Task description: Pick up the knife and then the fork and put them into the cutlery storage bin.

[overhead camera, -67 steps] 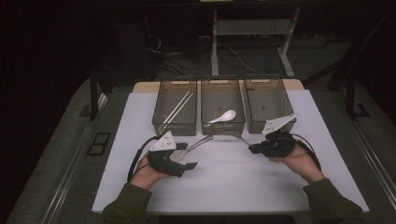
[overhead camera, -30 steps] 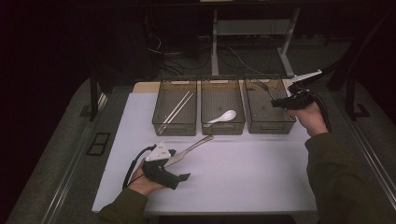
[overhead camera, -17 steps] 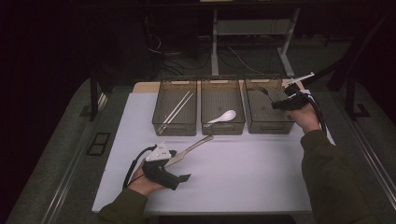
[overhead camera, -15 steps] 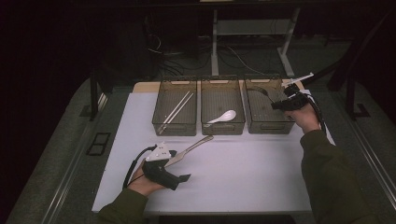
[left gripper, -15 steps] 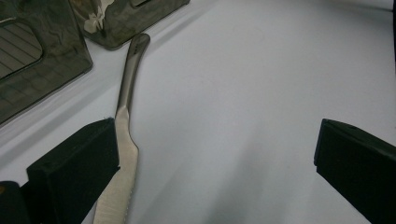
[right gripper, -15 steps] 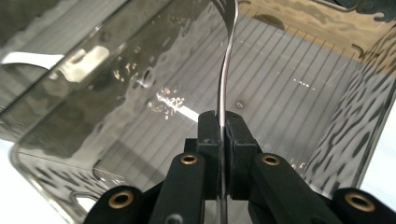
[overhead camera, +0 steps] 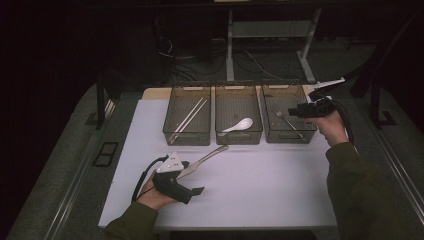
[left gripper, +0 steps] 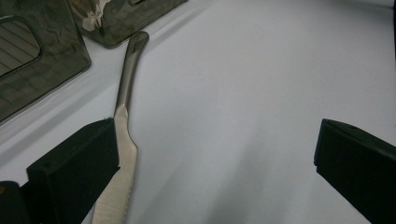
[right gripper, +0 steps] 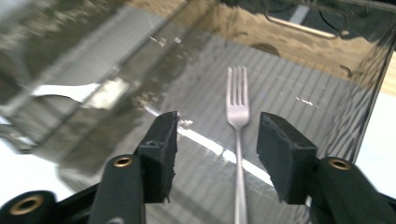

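A metal fork (overhead camera: 287, 120) lies flat on the floor of the right bin (overhead camera: 270, 90). My right gripper (overhead camera: 291, 113) hovers over that bin's right side. Its jaws have just been opening and now stand apart, with the fork (right gripper: 237, 112) below the gap of the right gripper (right gripper: 218, 119) and untouched by the pads. A table knife (overhead camera: 207, 156) lies on the white mat. My left gripper (overhead camera: 192, 177) rests by its blade, wide open (left gripper: 215, 140). The knife (left gripper: 122, 135) runs along the inner side of its left jaw.
Three dark transparent bins stand in a row at the back of the white mat (overhead camera: 260, 185). The left bin (overhead camera: 190, 87) holds chopsticks (overhead camera: 189, 116) and the middle bin (overhead camera: 238, 85) holds a white spoon (overhead camera: 239, 125). Cables and table legs lie beyond.
The right hand went from the mat up to the right bin and sank slightly over it. Its jaws parted, and the fork now lies in the bin. The left hand stayed put.
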The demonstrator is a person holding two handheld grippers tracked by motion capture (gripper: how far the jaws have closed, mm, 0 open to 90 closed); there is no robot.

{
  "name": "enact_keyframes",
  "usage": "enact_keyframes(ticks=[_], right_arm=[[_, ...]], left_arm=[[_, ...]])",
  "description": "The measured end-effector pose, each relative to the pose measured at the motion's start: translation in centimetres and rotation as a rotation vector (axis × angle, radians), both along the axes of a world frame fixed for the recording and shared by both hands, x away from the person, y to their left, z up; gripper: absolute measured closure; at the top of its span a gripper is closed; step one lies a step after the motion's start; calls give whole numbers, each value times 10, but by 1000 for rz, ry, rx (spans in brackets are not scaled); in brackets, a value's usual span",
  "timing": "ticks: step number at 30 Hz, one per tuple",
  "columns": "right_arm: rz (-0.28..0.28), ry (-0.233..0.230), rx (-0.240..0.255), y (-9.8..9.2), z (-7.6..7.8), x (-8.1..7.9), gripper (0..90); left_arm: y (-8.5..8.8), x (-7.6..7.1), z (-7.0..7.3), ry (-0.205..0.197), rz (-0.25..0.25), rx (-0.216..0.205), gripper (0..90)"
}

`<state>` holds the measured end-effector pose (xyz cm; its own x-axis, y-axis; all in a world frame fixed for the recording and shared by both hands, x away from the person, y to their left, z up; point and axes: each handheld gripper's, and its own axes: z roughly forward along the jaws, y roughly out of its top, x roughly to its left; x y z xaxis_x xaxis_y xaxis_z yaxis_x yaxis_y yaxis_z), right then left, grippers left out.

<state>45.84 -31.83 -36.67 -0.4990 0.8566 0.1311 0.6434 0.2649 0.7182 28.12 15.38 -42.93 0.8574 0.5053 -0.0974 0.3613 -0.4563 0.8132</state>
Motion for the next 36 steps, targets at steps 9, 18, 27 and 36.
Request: enact_keyframes(ticks=[9, 18, 27, 36], right_arm=[[92, -54, 84, 3, 18, -45, 421], [188, -97, 98, 18, 14, -96, 388], [224, -71, 77, 30, -18, -133, 367], [233, -93, 65, 35, -46, -164, 292]], left_arm=[[1, 2, 3, -2, 20, 9, 0], [7, 12, 12, 0, 72, 4, 162], [7, 34, 22, -5, 108, 31, 591], [-6, 63, 17, 14, 119, 93, 891]])
